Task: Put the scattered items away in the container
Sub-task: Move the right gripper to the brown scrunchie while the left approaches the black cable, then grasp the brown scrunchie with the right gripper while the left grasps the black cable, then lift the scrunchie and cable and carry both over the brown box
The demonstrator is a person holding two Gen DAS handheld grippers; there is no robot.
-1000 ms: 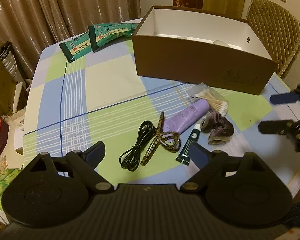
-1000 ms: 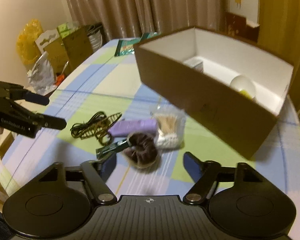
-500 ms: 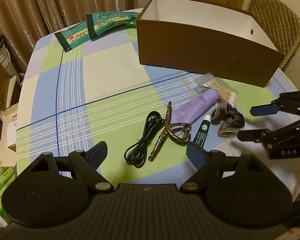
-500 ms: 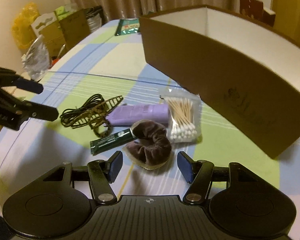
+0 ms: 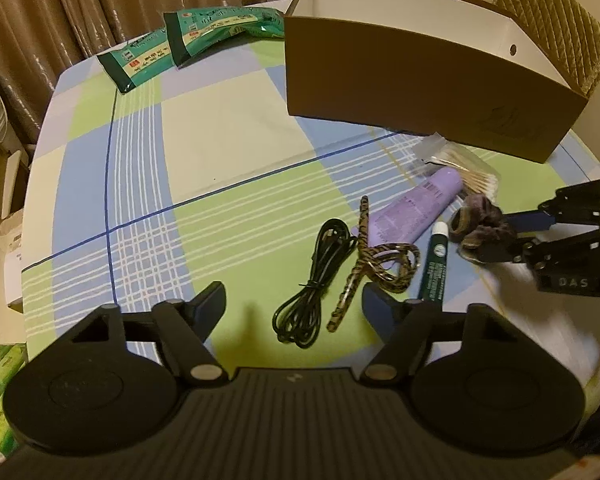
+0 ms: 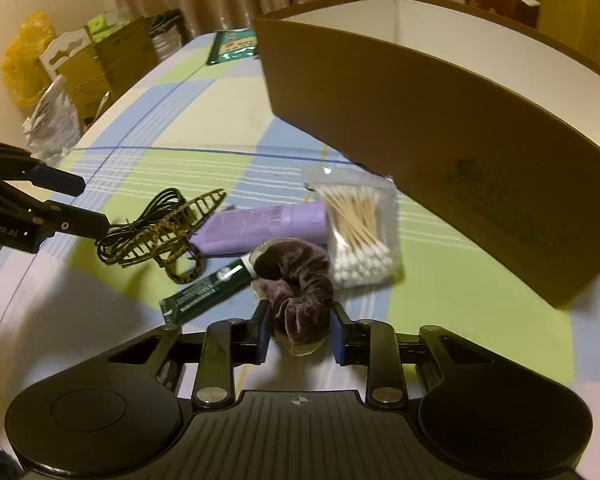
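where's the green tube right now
The green tube lies flat on the tablecloth, low and left of centre in the right wrist view, between the leopard hair claw and the brown scrunchie, just in front of the purple tube.

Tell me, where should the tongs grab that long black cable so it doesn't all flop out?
Probably at its middle, where the small tie pinches the black cable into a bundle. Come straight down from above with the open left tongs, fingers either side of that narrow waist. The loops spread out at both ends, and the leopard hair clip lies against its right side.
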